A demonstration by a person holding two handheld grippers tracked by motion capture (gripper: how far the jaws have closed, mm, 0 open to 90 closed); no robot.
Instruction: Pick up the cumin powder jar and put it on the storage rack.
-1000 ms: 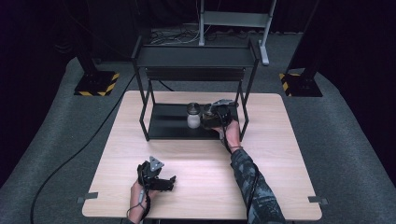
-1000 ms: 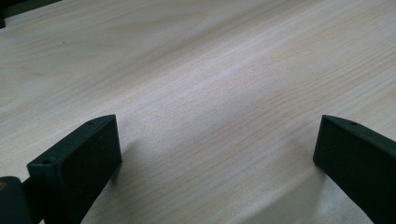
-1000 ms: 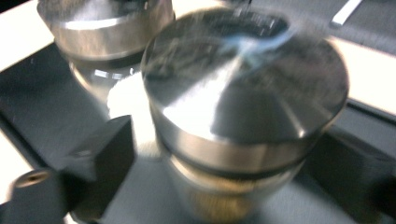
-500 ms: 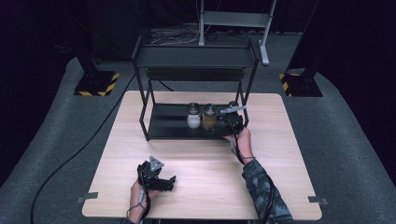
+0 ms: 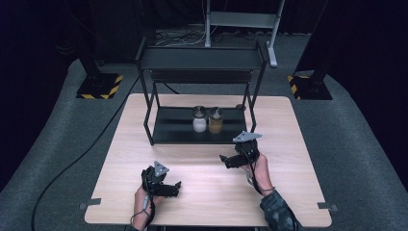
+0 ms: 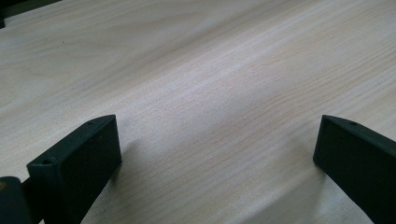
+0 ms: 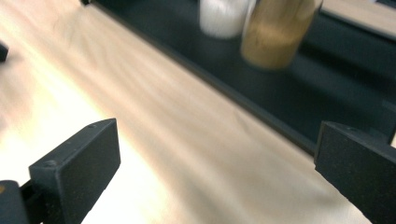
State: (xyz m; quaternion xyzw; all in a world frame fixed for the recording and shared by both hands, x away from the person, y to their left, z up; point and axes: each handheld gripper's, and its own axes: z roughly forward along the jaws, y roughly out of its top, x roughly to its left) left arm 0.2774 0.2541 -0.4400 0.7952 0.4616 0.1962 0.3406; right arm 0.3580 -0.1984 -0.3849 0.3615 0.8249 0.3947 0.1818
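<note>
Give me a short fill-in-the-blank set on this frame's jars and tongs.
1. The white-filled glass jar and the brown-filled glass jar stand on the black metal rack's ____ shelf.
2. The right tongs are ____ and hold nothing.
3. The left tongs hover over the light wooden ____.

Missing: bottom; open; table

Both tongs gape empty: left tongs (image 5: 176,185) low, right tongs (image 5: 224,160) lifted, having just opened.
</note>
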